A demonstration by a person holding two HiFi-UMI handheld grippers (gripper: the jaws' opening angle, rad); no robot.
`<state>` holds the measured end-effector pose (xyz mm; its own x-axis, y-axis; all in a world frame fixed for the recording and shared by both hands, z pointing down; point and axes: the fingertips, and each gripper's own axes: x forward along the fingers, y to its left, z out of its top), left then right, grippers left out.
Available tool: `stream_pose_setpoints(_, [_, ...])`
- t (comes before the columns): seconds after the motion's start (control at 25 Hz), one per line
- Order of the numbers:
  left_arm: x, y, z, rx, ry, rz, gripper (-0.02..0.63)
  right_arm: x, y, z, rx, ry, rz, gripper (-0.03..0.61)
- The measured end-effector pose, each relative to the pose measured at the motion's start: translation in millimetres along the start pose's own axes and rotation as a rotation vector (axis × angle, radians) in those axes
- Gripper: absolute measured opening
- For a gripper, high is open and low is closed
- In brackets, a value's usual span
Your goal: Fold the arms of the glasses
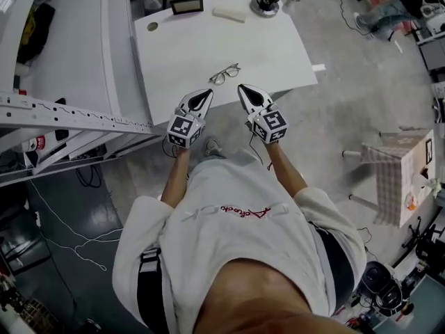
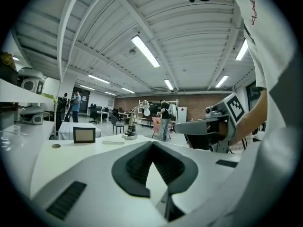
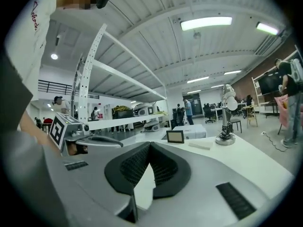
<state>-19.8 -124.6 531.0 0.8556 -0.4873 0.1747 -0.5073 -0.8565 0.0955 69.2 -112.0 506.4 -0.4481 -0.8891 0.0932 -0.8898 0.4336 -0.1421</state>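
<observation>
The thin dark-framed glasses [image 1: 224, 74] lie on the white table [image 1: 278, 54] near its front edge; how their arms stand is too small to tell. My left gripper [image 1: 208, 92] and right gripper [image 1: 241, 88] hover side by side just short of that edge, below the glasses in the head view. Both are shut with nothing between the jaws. In the left gripper view the left gripper [image 2: 152, 144] points level over the table, with the right gripper [image 2: 213, 123] beside it. In the right gripper view the right gripper [image 3: 149, 145] is also level, and the left gripper [image 3: 78, 134] is at its left. Neither gripper view shows the glasses.
At the table's far edge stand a small framed screen [image 1: 186, 5], a white block [image 1: 229, 12] and a lamp on a round black base [image 1: 268, 3]. A white shelf rack [image 1: 69, 110] runs along the left. A stool with a checked cloth [image 1: 396, 176] stands at right.
</observation>
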Motion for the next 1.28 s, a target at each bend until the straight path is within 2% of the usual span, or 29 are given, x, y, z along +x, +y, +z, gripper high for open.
stream_pose_setpoints(0.44, [-20,-74,-6,-0.01,-0.017,0.033,0.029,-87,-2,-5,0.007,-0.013,-0.034,0.003])
stream_pose_setpoints(0.84, [-53,-140,-27,-0.007,-0.023,0.048,0.029,-153,30,-24,-0.013,-0.005,-0.034,0.003])
stream_pose_setpoints(1.28, [-95,-180,-30,0.013,-0.047,0.081,0.029,-196,66,-38,-0.012,-0.022,-0.04,0.003])
